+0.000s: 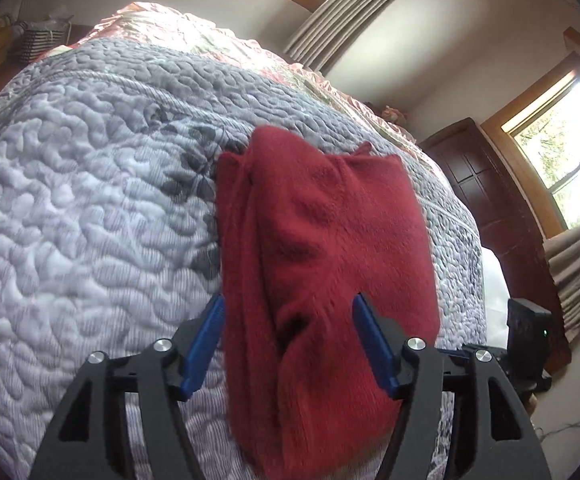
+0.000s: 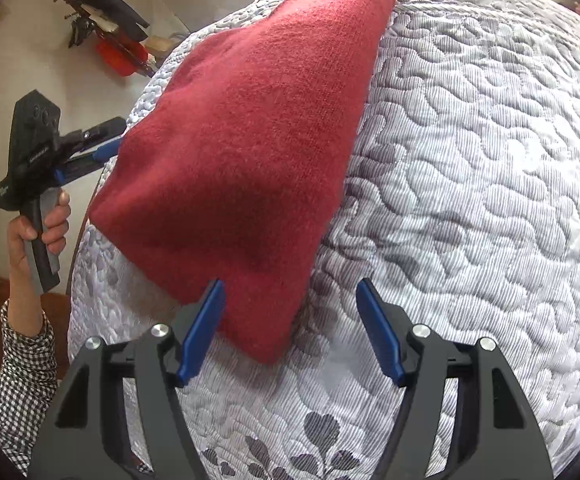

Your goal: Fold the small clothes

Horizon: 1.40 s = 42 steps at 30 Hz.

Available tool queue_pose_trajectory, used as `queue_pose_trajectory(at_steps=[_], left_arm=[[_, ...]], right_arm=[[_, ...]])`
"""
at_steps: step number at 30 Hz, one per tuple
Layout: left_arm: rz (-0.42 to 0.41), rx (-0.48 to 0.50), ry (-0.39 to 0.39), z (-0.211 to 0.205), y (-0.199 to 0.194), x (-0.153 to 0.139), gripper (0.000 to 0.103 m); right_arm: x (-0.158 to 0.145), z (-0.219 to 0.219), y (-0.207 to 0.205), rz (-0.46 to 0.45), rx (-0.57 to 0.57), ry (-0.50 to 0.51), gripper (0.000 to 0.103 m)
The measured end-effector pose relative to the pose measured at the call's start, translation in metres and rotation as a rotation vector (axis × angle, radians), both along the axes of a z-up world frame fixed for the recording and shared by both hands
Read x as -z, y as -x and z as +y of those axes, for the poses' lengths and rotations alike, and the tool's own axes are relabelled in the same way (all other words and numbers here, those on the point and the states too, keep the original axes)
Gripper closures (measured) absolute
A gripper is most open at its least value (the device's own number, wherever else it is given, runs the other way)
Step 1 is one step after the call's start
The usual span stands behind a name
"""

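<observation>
A folded red knit garment (image 1: 322,264) lies on a bed covered by a grey-white quilted bedspread (image 1: 81,208), near the bed's edge. In the left wrist view the left gripper (image 1: 287,342) has its blue-padded fingers (image 1: 205,344) spread wide on either side of the garment's near end; the cloth fills the gap between them, and neither pad is seen pressing into it. In the right wrist view the right gripper (image 2: 290,330) also has its fingers (image 2: 382,332) spread apart. The garment's near corner (image 2: 265,332) sits just in front of the left-hand pad, partly inside the gap, while the other pad stands over bare bedspread. The same view shows the left gripper (image 2: 105,148) at the garment's far side, its handle held by a hand (image 2: 37,236) with a checked sleeve (image 2: 21,376).

The bedspread carries a dark leaf print (image 2: 290,452) near the right gripper. Past it lies a pinkish floral cover (image 1: 193,36). Beige curtains (image 1: 350,4) hang beside wood-framed windows (image 1: 562,144), and a dark wooden cabinet (image 1: 486,184) stands against the wall.
</observation>
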State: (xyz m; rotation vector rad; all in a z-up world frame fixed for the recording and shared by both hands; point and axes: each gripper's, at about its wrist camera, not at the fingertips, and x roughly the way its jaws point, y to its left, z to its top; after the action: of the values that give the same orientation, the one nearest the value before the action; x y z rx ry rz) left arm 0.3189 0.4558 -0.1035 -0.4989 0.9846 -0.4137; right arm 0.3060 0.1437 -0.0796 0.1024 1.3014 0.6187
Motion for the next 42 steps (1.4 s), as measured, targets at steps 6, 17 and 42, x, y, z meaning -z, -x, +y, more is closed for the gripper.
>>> queue_pose_trajectory(at_steps=[6, 17, 42], left_arm=[[-0.014, 0.042, 0.004, -0.018, 0.041, 0.015, 0.045], [-0.025, -0.01, -0.047, -0.02, 0.059, 0.031, 0.088], [0.12, -0.01, 0.017, -0.015, -0.063, 0.022, 0.009]], right_arm=[[0.023, 0.004, 0.01, 0.083, 0.014, -0.053, 0.039], [-0.012, -0.002, 0.028, -0.019, -0.028, -0.03, 0.085], [-0.031, -0.038, -0.05, -0.042, 0.07, -0.068, 0.038]])
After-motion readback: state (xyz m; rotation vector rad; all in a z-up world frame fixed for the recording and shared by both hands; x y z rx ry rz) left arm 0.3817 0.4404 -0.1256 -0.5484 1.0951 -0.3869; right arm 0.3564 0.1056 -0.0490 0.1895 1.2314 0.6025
